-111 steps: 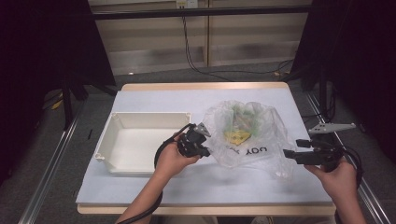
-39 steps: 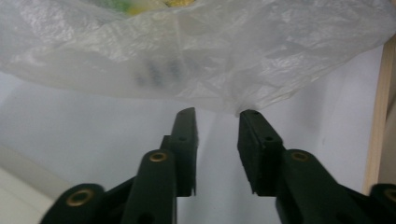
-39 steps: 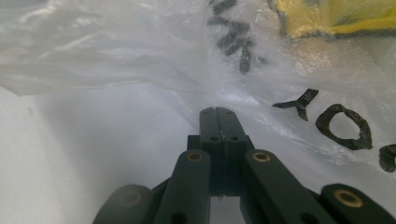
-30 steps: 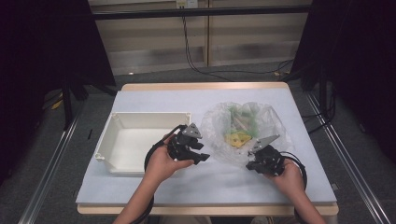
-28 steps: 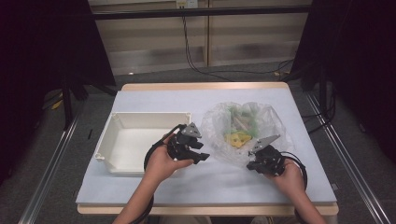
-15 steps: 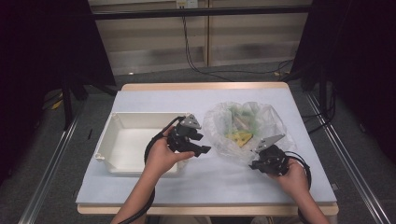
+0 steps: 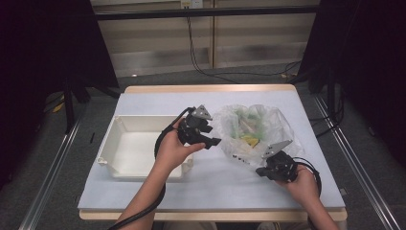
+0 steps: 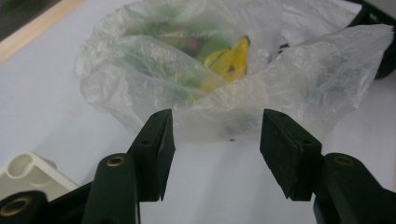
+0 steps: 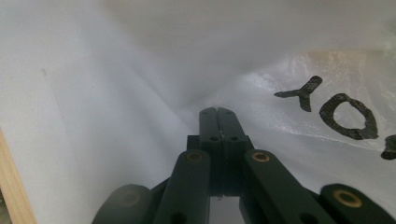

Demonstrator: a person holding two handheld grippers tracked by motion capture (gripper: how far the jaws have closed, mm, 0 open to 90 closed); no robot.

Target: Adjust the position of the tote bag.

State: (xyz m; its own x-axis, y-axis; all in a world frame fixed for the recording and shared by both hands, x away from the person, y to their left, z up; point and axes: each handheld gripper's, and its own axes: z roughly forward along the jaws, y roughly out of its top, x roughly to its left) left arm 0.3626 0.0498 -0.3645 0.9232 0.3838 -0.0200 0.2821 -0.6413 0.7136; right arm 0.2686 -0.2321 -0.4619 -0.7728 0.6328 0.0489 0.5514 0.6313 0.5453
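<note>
Beside the plastic bag (image 7: 253, 134), the left hand-held gripper (image 7: 210, 140) has risen, jaws apart, empty.

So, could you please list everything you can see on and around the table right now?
plastic bag: one, clear, black lettering, right of table centre
contents of bag: several, yellow and green, inside, kind unclear
bin: one, cream, left half of table
table: one, pale top, wooden edge
cables: several, black, floor beyond table
left gripper: one, black, jaws apart, facing the bag, nothing between them
right gripper: one, black, jaws shut on the bag's near edge
forearms: two, from the bottom
</note>
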